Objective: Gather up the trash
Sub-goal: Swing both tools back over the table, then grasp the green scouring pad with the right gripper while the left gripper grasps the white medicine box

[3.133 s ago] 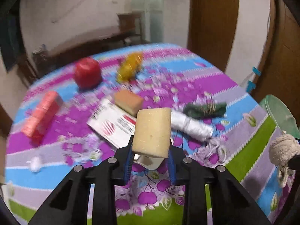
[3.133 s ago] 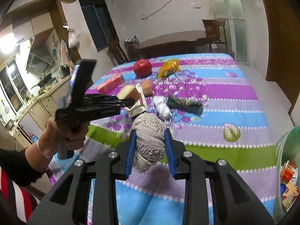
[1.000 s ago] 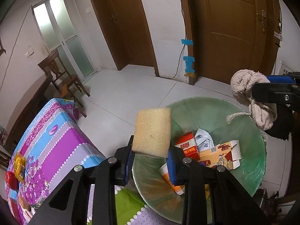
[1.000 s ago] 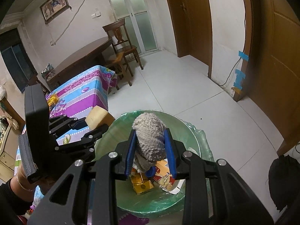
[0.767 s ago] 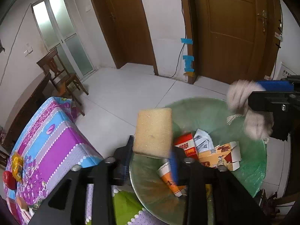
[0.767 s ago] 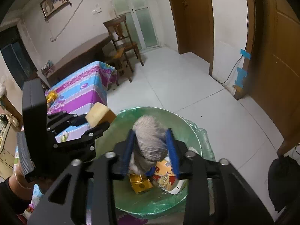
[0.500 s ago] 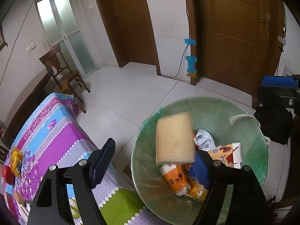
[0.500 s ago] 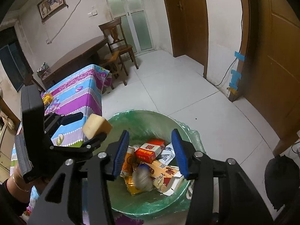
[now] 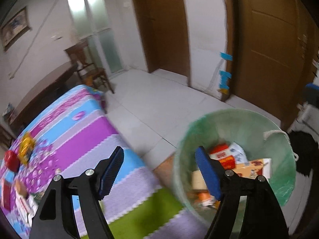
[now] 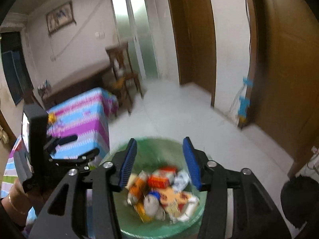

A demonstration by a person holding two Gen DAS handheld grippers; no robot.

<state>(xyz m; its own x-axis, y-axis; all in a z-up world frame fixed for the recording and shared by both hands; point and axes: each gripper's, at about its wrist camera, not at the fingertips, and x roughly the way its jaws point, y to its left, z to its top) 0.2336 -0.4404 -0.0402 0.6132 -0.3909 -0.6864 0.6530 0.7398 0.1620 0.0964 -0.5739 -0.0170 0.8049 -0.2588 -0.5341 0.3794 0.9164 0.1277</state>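
We saw the green-lined trash bin (image 10: 111, 159) standing on the floor beside the table, holding a jumbled heap of cartons and wrappers (image 10: 159, 181), with a cord (image 9: 279, 134) draped over its rim.

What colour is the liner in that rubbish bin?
Pale translucent green. The bin liner shows best in the left wrist view, where its inner wall is plain above the trash.

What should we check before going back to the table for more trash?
1. Left gripper empty, fingers apart: ok.
2. Right gripper empty; its fingers have just been opening, nothing between them: ok.
3. Sponge inside the bin: ok.
4. Rag's string hangs over the bin rim: not ok.
5. Trash left on the table, such as the yellow wrapper: ok, in view.
6. Exact positions of other table items: cannot tell, blurred.
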